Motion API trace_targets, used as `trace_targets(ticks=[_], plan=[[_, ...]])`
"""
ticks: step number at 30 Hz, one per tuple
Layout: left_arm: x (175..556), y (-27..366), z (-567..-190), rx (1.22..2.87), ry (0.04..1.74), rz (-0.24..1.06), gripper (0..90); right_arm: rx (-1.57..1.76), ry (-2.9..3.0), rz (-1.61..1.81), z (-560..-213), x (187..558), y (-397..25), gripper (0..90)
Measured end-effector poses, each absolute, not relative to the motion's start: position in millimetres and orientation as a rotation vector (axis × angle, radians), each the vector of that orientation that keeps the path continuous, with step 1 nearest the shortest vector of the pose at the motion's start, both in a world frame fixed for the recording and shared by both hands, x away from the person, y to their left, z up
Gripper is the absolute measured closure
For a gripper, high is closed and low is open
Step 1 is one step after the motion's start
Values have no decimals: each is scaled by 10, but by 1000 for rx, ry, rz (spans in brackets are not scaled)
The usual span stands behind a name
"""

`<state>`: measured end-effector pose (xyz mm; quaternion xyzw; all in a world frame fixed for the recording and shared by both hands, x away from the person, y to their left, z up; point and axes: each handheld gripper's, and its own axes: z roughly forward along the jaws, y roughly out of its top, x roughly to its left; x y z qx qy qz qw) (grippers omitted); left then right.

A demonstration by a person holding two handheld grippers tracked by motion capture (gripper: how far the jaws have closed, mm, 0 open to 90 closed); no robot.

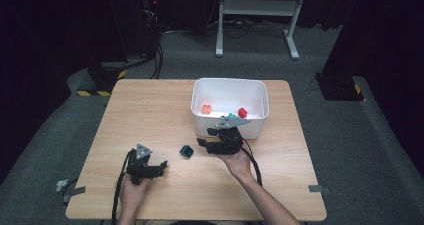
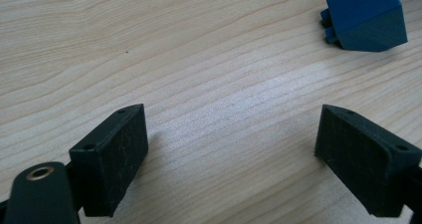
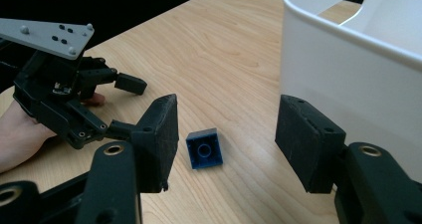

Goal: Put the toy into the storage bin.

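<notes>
Dark blue plastic brick lying loose mid-table, just off white plastic bin's near wall. Right gripper spread wide around it, nothing grasped. Left gripper likewise released, nearer front edge.

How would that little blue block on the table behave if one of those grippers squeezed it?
The blue block looks like hard, hollow plastic, so probably stiff and light. Its flat faces suggest it slides rather than rolls, though it sits tilted and might tip.

A white bin stands at the upper centre of the wooden table, with an orange piece, a red piece and a teal piece inside. At the frame's top, a white stand rests on grey carpet.
</notes>
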<state>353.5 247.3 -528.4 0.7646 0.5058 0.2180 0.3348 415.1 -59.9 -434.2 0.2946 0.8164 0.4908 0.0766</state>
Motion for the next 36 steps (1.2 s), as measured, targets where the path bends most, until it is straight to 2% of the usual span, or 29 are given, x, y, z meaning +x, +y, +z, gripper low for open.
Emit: trace_targets(ticks=[36], plan=[[3535, 2473, -5284, 1995, 1320, 569, 131, 896, 2604, 1319, -4950, 4164, -94, 412]])
